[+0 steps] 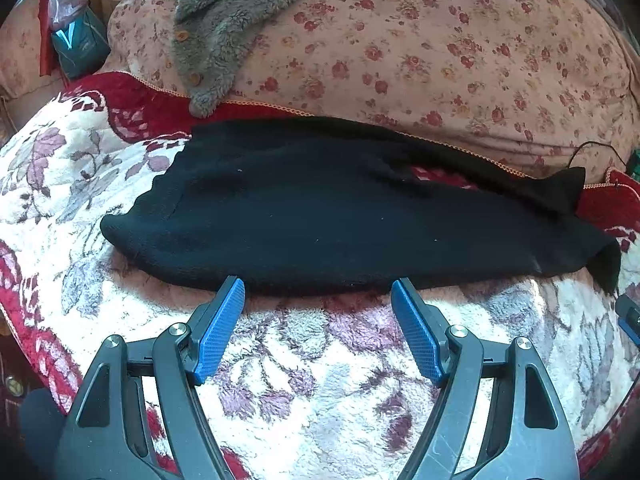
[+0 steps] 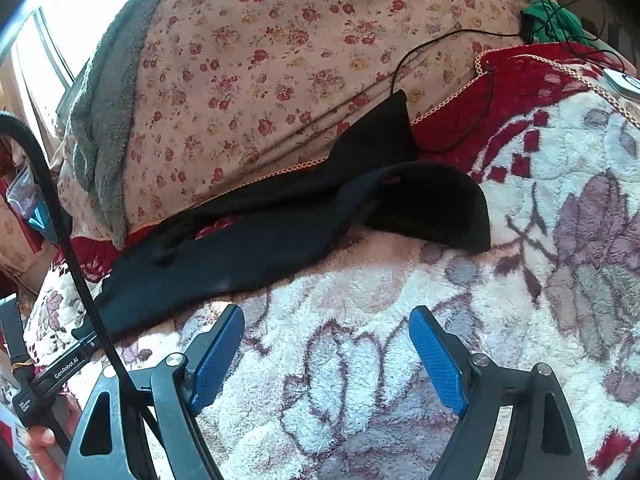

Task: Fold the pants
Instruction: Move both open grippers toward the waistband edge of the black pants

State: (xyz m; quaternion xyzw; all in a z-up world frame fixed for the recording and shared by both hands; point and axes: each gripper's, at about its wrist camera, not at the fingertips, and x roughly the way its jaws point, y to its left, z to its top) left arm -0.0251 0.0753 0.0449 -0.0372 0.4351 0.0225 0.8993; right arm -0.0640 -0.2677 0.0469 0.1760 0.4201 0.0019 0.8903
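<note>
The pants (image 1: 320, 216) lie spread lengthwise across the flowered blanket (image 1: 312, 360) on the bed, waist end to the left and the two leg ends to the right, flat enough to be taken by the near edge for a lengthwise fold. The far leg runs along the foot of the pink quilt (image 1: 440, 40), on which a grey fleece garment (image 1: 224, 20) is draped, well clear of the work.

The left gripper (image 1: 318, 290) is released, jaws spread wide, fingertips just at the near hem, holding nothing. Judged placement: ready to pinch that edge.

The right gripper (image 2: 326, 318) is likewise released and empty, set near the leg portion. The leg cuff (image 2: 436, 208) there lies turned over and would need straightening. A black cable (image 2: 440, 44) trails beyond.
</note>
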